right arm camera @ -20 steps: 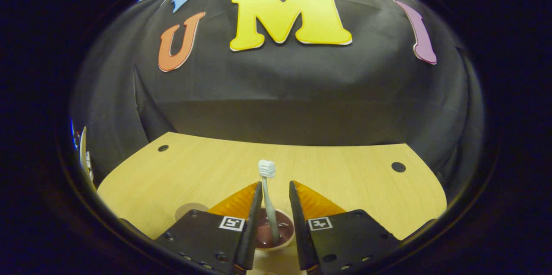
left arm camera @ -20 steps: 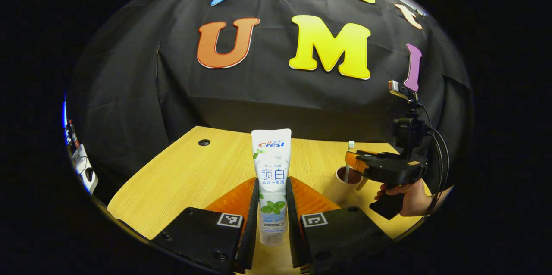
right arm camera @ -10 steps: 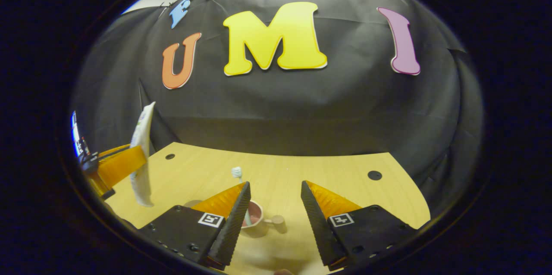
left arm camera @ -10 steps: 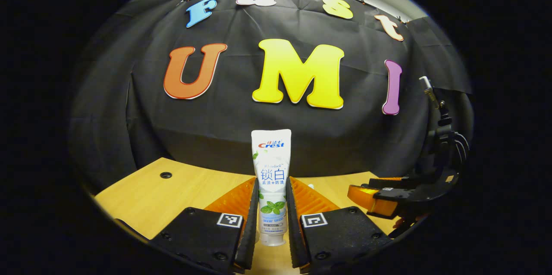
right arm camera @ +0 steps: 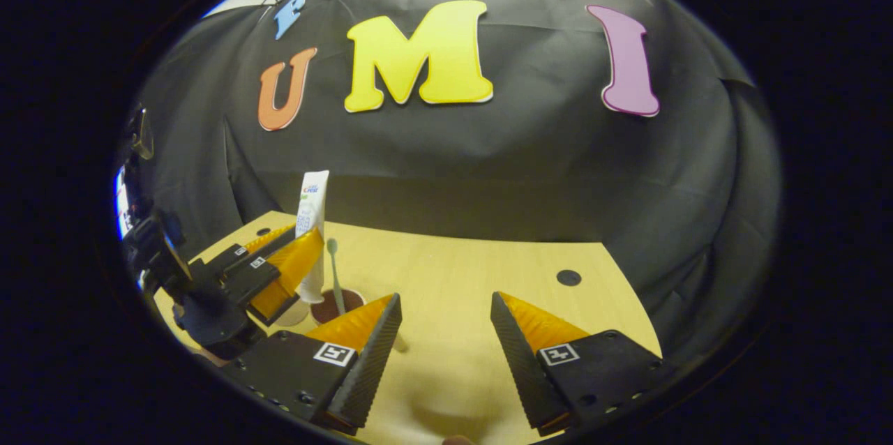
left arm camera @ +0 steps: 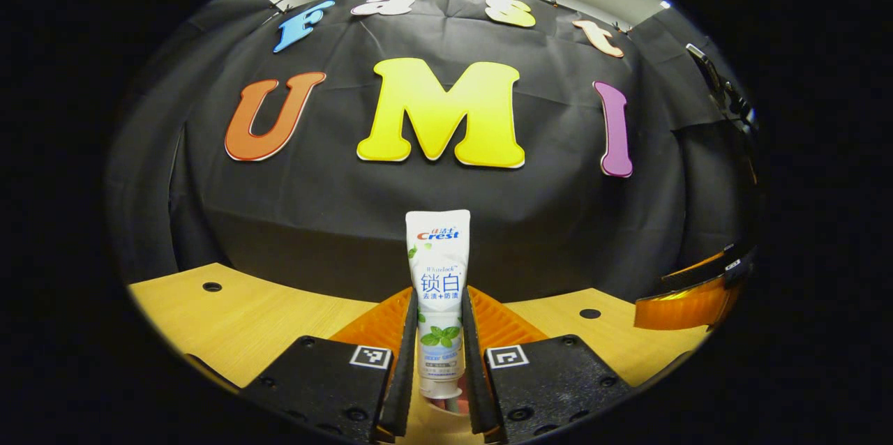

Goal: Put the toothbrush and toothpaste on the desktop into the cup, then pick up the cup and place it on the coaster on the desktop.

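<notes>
A: White toothpaste tube (left arm camera: 439, 291), upright, cap end down, clamped between the left gripper (left arm camera: 439, 354)'s two black fingers in the left gripper view. Both pads press its sides.

B: Where does it sit against the desktop (left arm camera: 258, 312)?

A: Held over the pale wood; the tube's lower end hangs between the finger bases. Can't tell from this view what lies directly beneath. Orange edge of the right gripper (left arm camera: 691, 298) pokes in at far right.

B: Right gripper view, then.

A: Right gripper (right arm camera: 446, 340): fingers spread wide, nothing between them, bare desktop (right arm camera: 474, 291) in the gap. Off to its left, the left gripper (right arm camera: 293, 264) with the toothpaste tube (right arm camera: 312, 222) standing tall in its orange-backed fingers.

B: And the cup?

A: Cup (right arm camera: 335, 305) sits on the desktop just beside the right gripper's left finger, dark reddish inside. Toothbrush (right arm camera: 333, 277) stands in it, head up, leaning slightly. The tube's lower end hangs just left of the cup, close to its rim; touching or not, can't tell.

B: Coaster?

A: A pale round patch (right arm camera: 293, 312) under the left gripper, beside the cup. Too hidden to call.
</notes>
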`<state>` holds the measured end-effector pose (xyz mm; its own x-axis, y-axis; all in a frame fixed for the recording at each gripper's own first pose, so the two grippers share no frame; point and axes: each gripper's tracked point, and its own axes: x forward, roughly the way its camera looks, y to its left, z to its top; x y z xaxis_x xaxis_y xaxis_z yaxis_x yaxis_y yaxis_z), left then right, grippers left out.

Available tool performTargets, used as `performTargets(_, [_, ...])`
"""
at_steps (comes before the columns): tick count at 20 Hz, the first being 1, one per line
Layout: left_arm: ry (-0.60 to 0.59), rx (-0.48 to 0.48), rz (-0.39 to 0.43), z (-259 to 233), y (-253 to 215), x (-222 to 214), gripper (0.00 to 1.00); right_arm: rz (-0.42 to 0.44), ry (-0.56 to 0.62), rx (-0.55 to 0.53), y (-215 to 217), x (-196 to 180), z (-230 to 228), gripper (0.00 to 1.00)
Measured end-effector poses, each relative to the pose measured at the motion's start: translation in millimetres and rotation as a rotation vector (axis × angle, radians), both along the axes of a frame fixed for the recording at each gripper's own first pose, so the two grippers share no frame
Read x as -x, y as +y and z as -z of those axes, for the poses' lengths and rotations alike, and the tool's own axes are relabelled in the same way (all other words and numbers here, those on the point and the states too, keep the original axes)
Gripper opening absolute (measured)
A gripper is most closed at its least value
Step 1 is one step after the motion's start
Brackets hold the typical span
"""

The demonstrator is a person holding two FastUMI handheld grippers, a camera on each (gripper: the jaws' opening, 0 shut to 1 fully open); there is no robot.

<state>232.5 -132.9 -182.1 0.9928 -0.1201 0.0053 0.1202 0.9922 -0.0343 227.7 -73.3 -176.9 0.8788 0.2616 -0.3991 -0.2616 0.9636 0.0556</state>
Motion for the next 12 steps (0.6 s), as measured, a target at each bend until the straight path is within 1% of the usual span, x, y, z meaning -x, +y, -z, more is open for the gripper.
performTargets(5, [-0.002,-0.028,-0.005,19,-7,-1,0.35,0.026,0.052,-0.002,-15,8,19,0.8])
performTargets(6, [0.006,-0.032,-0.004,24,-8,1,0.28,0.027,0.055,-0.002,-15,9,19,0.81])
performTargets(7, [0.018,-0.034,-0.004,29,-8,3,0.36,0.028,0.054,-0.002,-15,9,18,0.81])
performTargets(10, [0.059,-0.028,0.003,41,-9,17,0.37,0.019,0.045,0.002,-10,11,13,0.81])
performTargets(11, [0.072,-0.031,0.002,44,-9,20,0.3,0.012,0.047,0.003,-7,11,13,0.86])
performTargets(12, [0.087,-0.03,0.001,47,-8,25,0.39,0.006,0.046,0.004,-4,12,10,0.88])
